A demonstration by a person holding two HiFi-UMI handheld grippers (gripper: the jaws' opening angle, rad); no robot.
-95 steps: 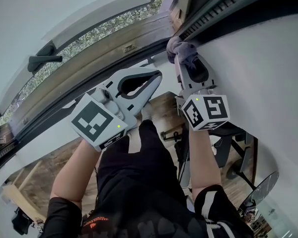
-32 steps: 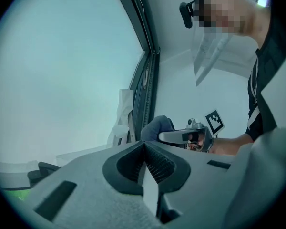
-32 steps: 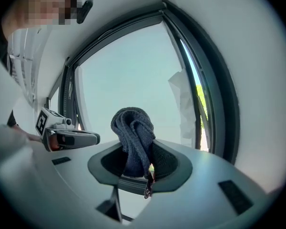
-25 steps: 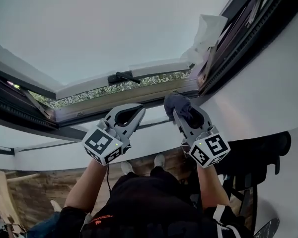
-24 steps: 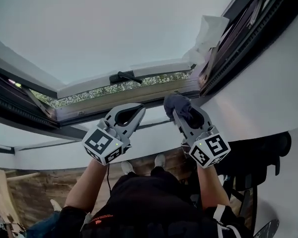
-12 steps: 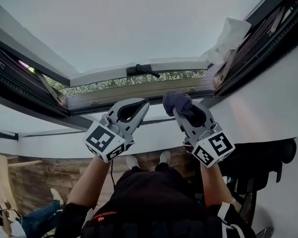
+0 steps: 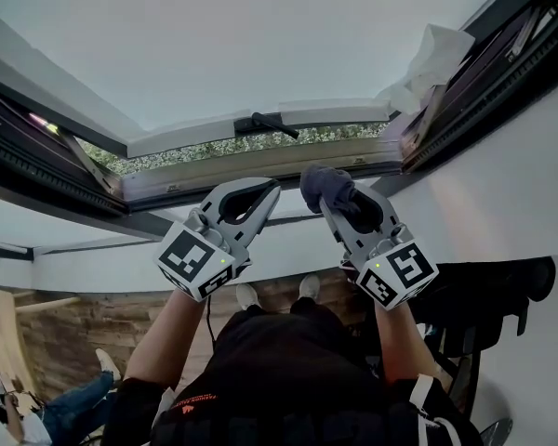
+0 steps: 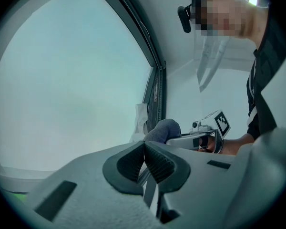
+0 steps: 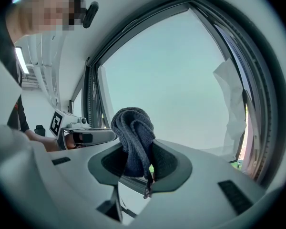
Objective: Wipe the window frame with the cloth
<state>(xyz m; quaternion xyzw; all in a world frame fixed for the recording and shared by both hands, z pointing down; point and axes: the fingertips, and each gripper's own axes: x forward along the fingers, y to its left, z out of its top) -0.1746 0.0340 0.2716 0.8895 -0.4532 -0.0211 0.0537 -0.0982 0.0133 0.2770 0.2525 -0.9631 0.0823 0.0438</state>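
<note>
Window pane (image 7: 223,35): big pale sheet filling the upper half of the head view, sash swung open at the bottom, strip of greenery showing in the gap.

Window frame (image 7: 46,170): dark channels down the left and right sides, a pale lower rail running between them.

White wall (image 7: 502,203) slopes away under the frame on the right. Wooden floor (image 7: 84,342) far below.

Person's dark top (image 7: 288,370) at bottom centre, both forearms raised toward the rail.

Crumpled white sheet (image 7: 437,59) tucked in the upper right corner of the frame.

Left tongs (image 7: 272,187): left of centre, tips pointing up at the lower rail, pads pressed together with nothing between them. Marker cube (image 7: 193,261) at the back end.

Right tongs (image 7: 333,204): just beside the left pair, not touching it, clenched on the cloth (image 7: 321,182).

Cloth: dark grey knit, bunched and folded, bulging out past the tips. It sits up at the lower rail of the frame, toward the right corner; contact with the rail cannot be made out.

Black window handle (image 7: 265,124) on the sash edge, above and between the two tongs.
</note>
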